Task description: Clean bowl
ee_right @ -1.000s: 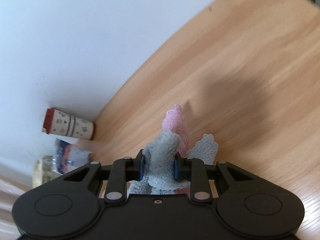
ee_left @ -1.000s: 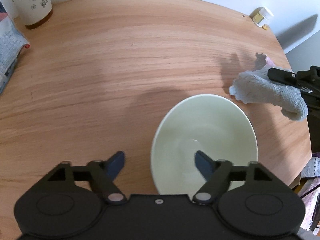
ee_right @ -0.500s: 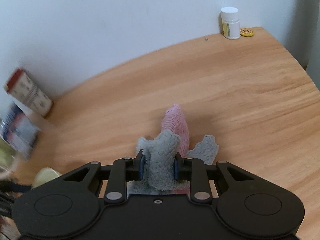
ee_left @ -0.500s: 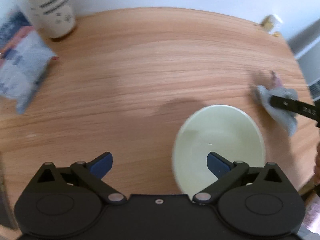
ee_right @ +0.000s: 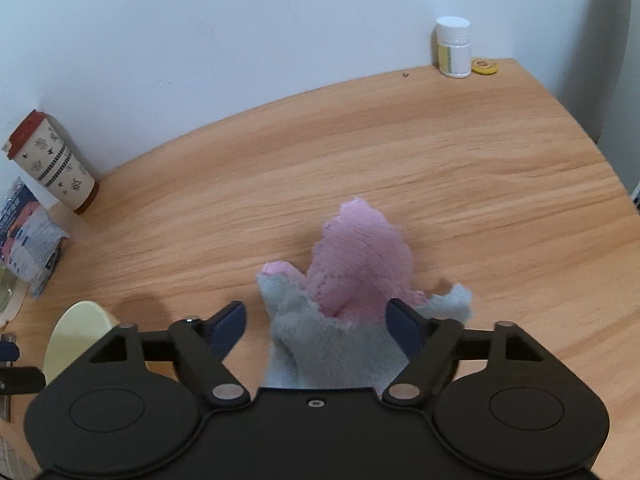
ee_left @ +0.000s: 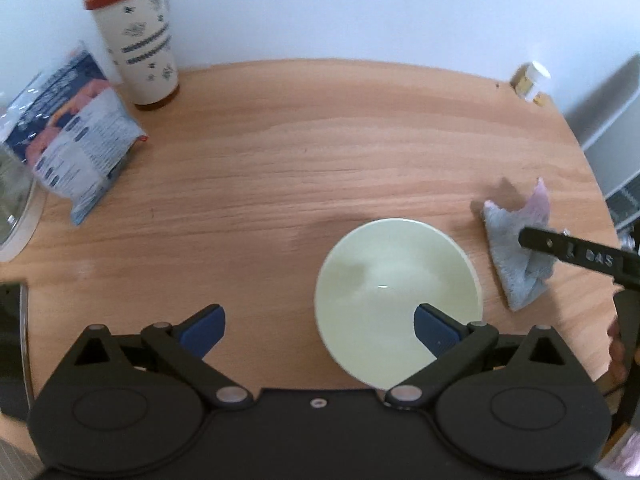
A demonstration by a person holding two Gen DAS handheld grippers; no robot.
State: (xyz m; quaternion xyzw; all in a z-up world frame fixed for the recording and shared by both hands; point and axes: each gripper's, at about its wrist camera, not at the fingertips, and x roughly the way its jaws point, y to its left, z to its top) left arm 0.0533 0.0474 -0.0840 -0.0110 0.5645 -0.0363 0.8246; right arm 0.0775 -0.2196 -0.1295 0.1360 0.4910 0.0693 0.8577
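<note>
Behind right tool (ee_right: 316, 326), cloth (ee_right: 352, 280) half hidden

Left wrist view: looking down and forward over the left gripper (ee_left: 318, 326), well above the wooden table (ee_left: 320, 152), facing the white wall (ee_left: 360, 8).
Right wrist view: sitting lower and nearer the tabletop behind the right gripper (ee_right: 316, 320), looking toward the same wall.
Shared: both are taking in the bowl (ee_left: 398, 300), the grey-pink cloth (ee_right: 340, 320), the patterned cup (ee_left: 134, 36), the printed packet (ee_left: 76, 136) and the white pill bottle (ee_right: 453, 46).
Cross-sight: the left view is catching the right gripper's finger at its right edge.
</note>
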